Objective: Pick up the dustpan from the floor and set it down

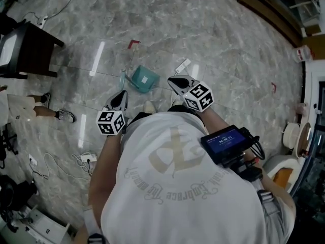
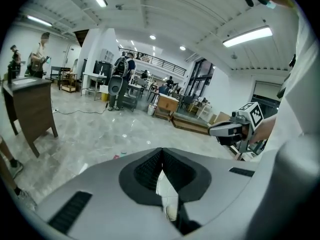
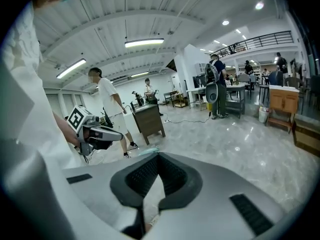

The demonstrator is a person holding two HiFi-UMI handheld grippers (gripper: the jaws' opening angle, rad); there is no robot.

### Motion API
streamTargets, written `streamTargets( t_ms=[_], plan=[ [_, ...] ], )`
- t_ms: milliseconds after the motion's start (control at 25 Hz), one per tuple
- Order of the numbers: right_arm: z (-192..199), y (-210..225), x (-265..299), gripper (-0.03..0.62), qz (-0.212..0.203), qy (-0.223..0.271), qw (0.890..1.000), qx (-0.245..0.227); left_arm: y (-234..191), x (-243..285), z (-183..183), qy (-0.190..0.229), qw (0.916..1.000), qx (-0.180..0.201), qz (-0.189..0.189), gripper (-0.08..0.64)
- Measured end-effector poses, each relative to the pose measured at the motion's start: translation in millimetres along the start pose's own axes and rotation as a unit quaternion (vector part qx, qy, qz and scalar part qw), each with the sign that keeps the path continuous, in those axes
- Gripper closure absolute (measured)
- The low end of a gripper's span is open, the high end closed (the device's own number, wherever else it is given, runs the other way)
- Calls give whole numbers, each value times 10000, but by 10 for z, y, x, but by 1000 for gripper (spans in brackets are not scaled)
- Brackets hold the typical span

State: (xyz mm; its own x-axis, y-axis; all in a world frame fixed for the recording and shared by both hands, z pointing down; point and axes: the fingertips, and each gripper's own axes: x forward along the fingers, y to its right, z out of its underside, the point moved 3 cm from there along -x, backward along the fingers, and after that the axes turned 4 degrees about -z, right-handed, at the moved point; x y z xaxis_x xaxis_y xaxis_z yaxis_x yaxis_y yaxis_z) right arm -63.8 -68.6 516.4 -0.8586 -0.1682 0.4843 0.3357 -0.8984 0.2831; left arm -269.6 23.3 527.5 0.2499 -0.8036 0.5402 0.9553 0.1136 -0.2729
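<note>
The teal dustpan (image 1: 143, 79) lies on the grey marble floor, ahead of the person and between the two grippers. My left gripper (image 1: 122, 93) is held in the air to the dustpan's lower left, with its jaws shut and empty (image 2: 161, 153). My right gripper (image 1: 171, 79) hangs just to the right of the dustpan, its jaws also shut with nothing in them (image 3: 158, 155). Neither gripper touches the dustpan. In the right gripper view a teal edge of the dustpan (image 3: 147, 151) shows just over the gripper's body. Each gripper view shows the other gripper held level in a hand.
A dark wooden table (image 1: 30, 50) stands at the left, with a person's legs (image 1: 51, 113) beside it. Cables and a power strip (image 1: 87, 159) lie at the lower left. A white object (image 1: 183, 65) and red tape marks (image 1: 133, 43) lie beyond the dustpan. Low wooden furniture (image 1: 269, 9) lines the upper right.
</note>
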Motion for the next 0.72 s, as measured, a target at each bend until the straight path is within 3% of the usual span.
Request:
streamTargets(
  t_ms=[720],
  plan=[
    [60, 39, -16, 575, 49, -57, 9999, 119, -20, 119, 4, -141, 9999, 4, 61, 548]
  ],
)
